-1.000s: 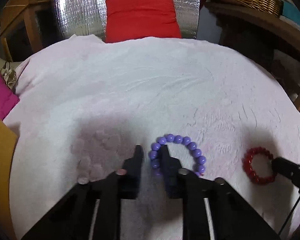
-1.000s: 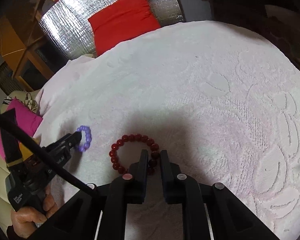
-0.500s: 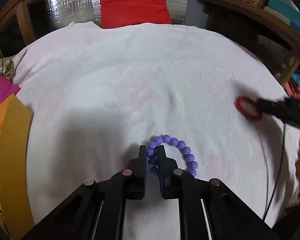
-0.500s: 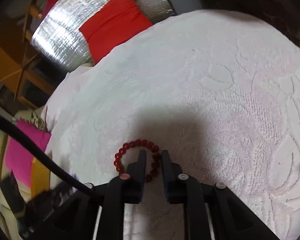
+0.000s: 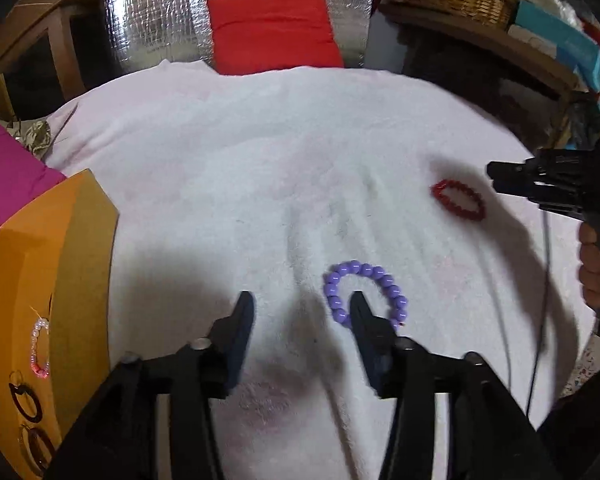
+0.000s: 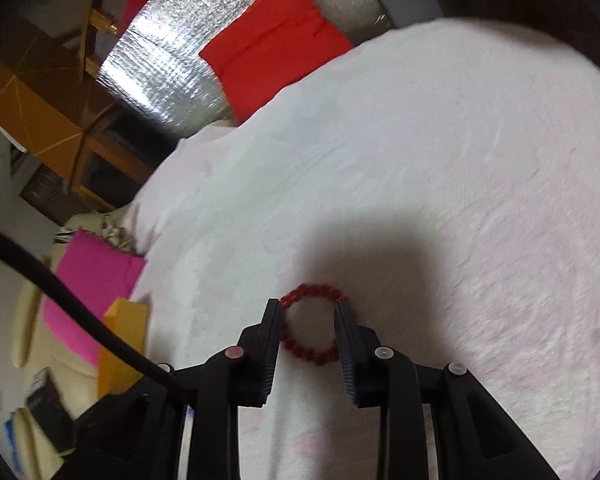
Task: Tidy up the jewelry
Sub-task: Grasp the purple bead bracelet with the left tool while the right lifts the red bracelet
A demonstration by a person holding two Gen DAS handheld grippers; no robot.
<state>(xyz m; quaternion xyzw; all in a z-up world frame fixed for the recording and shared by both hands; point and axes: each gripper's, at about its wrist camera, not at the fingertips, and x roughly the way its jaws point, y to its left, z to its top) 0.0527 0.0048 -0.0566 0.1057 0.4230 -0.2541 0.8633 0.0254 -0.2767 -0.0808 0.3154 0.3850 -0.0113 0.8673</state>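
While opening, released both bracelets.
Left claw (image 5: 302, 306) beside purple bracelet (image 5: 366, 294); right claw (image 6: 307, 314) straddling red bracelet (image 6: 310, 330) on white bedspread (image 5: 260, 168).

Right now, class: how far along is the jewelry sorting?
Done: a pearl-and-pink bracelet and dark rings lie in the orange box. In hand: nothing; both hand-held grippers' jaws are opening, empty. Left: the purple bracelet and red bracelet lie on the white cloth.

Purple bead bracelet (image 5: 366, 296) lies flat on the white cloth (image 5: 260, 168), loop closed. Red bead bracelet (image 5: 458, 200) lies flat on the same cloth, well apart.
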